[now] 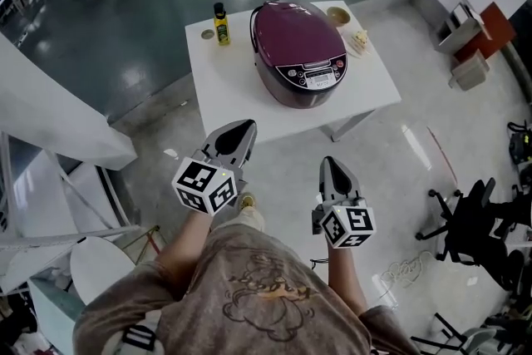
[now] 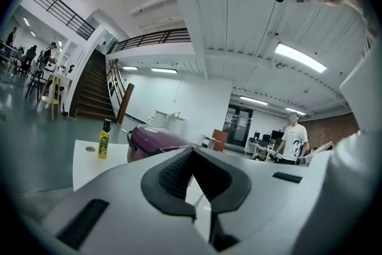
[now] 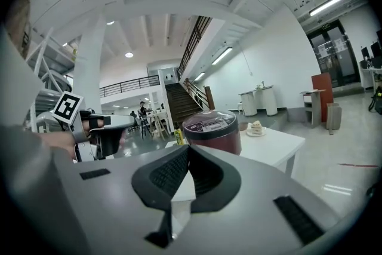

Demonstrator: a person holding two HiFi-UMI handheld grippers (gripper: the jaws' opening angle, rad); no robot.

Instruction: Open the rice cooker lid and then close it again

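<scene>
A maroon rice cooker (image 1: 299,50) with its lid down stands on a small white table (image 1: 224,87), control panel facing me. It also shows in the left gripper view as the cooker (image 2: 156,141) and in the right gripper view as the cooker (image 3: 212,131). My left gripper (image 1: 243,126) and right gripper (image 1: 331,160) hang over the floor, short of the table's near edge, both pointing toward it. The jaws of the left gripper (image 2: 192,149) meet at their tips with nothing between them. Those of the right gripper (image 3: 188,146) do the same.
On the table stand a yellow bottle (image 1: 221,23), a small bowl (image 1: 337,16) and a plate with food (image 1: 359,40). A black office chair (image 1: 474,220) is on the floor at the right. White furniture (image 1: 50,129) lies to my left. A person (image 2: 294,137) stands far off.
</scene>
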